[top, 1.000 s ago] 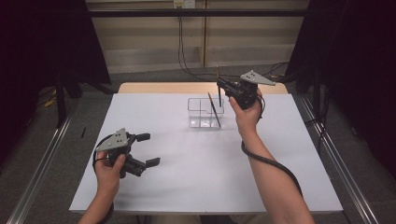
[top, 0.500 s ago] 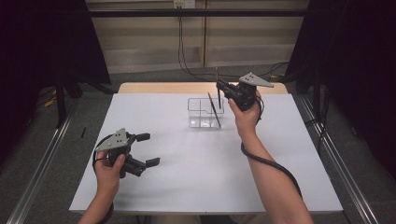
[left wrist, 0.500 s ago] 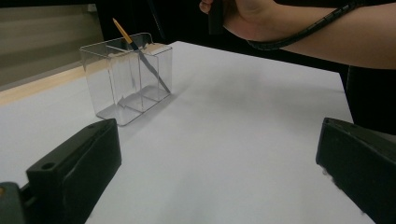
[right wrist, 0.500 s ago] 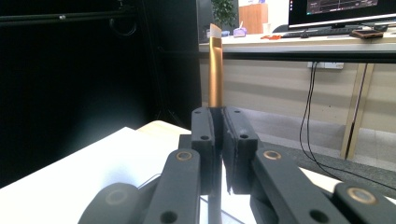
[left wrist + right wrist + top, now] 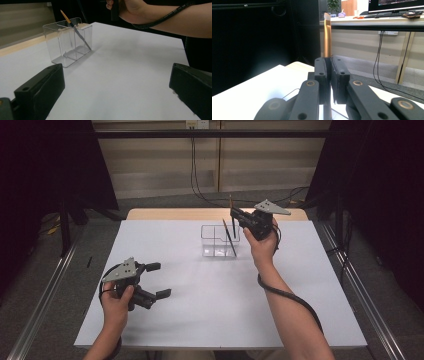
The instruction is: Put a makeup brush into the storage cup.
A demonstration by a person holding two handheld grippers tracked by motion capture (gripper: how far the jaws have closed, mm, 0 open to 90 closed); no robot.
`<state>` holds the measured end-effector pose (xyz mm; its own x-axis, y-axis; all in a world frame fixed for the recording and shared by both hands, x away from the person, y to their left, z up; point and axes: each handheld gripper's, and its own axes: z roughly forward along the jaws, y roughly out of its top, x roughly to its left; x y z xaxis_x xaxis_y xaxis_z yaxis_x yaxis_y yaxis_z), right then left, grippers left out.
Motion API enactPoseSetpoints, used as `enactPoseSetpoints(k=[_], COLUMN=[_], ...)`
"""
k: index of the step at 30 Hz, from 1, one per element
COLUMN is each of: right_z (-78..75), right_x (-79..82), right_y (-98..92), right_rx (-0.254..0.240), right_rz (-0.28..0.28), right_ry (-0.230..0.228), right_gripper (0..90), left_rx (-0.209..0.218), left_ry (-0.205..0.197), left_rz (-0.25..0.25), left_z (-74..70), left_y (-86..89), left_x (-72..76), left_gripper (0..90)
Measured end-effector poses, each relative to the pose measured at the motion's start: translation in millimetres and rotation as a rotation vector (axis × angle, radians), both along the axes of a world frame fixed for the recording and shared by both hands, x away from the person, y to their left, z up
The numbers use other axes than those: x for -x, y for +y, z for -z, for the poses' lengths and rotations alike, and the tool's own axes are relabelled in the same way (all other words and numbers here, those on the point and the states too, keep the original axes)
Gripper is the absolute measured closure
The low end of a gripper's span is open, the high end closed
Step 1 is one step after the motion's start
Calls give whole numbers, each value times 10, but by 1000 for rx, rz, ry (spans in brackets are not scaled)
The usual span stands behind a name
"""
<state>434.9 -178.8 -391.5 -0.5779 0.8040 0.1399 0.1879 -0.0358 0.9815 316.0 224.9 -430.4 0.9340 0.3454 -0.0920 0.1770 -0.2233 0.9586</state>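
Our right claw (image 5: pixel 234 213) is clamped on a brush (image 5: pixel 327 35) above the clear box (image 5: pixel 219 240); our left claw (image 5: pixel 159 280) gapes wide over the tabletop (image 5: pixel 200 310).

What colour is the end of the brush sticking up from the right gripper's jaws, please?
Copper-orange with a pale tip, on the brush; clearest in the right gripper view.
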Motion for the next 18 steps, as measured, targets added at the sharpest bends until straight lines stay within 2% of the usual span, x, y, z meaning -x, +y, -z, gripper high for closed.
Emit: enactPoseSetpoints(k=[18], right_z=[85], right_x=[2], right_y=[23], right_rx=[3], right_rz=[-7], right_ry=[12], right_gripper=[840], left_rx=[-2], left_ry=[-1], left_rz=[0], left_z=[-1], left_y=[4], left_x=[0], left_gripper=[0])
